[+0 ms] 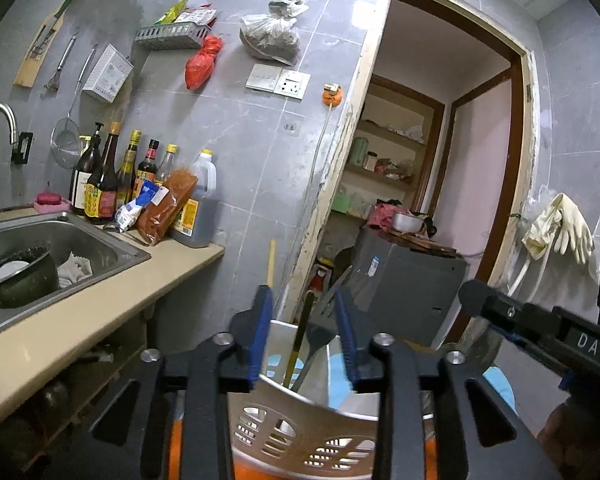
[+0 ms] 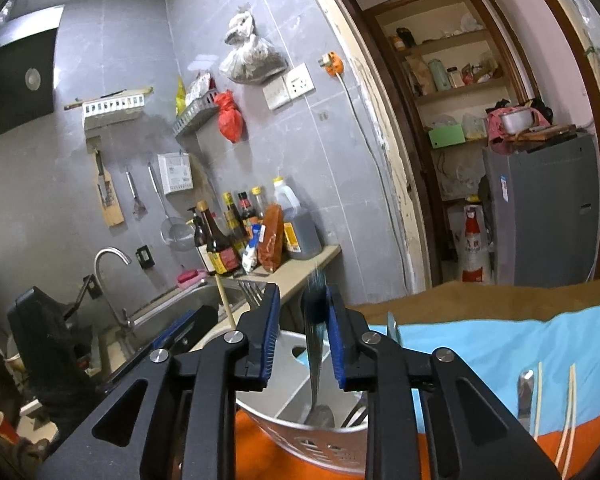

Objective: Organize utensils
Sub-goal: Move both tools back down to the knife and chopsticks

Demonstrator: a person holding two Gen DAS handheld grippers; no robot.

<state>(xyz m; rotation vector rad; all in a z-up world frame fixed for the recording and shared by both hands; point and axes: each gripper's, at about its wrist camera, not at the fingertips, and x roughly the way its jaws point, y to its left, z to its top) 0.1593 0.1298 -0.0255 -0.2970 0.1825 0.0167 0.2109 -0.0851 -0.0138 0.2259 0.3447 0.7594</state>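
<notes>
A white perforated utensil holder (image 1: 300, 432) stands on an orange and blue cloth; it also shows in the right wrist view (image 2: 320, 444). My left gripper (image 1: 306, 340) is open, its jaws either side of the holder's near rim. In the holder stand a dark chopstick (image 1: 298, 344), a grey fork (image 1: 320, 332) and a wooden stick (image 1: 271, 258). My right gripper (image 2: 302, 344) is open above the holder. A blurred spoon (image 2: 315, 360) stands between its jaws, bowl down in the holder, close to the right pad. A fork's tines (image 2: 250, 290) and the wooden stick (image 2: 225, 300) rise behind.
A knife (image 2: 525, 396) and pale chopsticks (image 2: 568, 420) lie on the blue cloth (image 2: 500, 344) at right. A steel sink (image 1: 48, 264) with a pot sits on the left counter, with sauce bottles (image 1: 112, 180) behind. An open doorway and a grey cabinet (image 1: 404, 280) lie ahead.
</notes>
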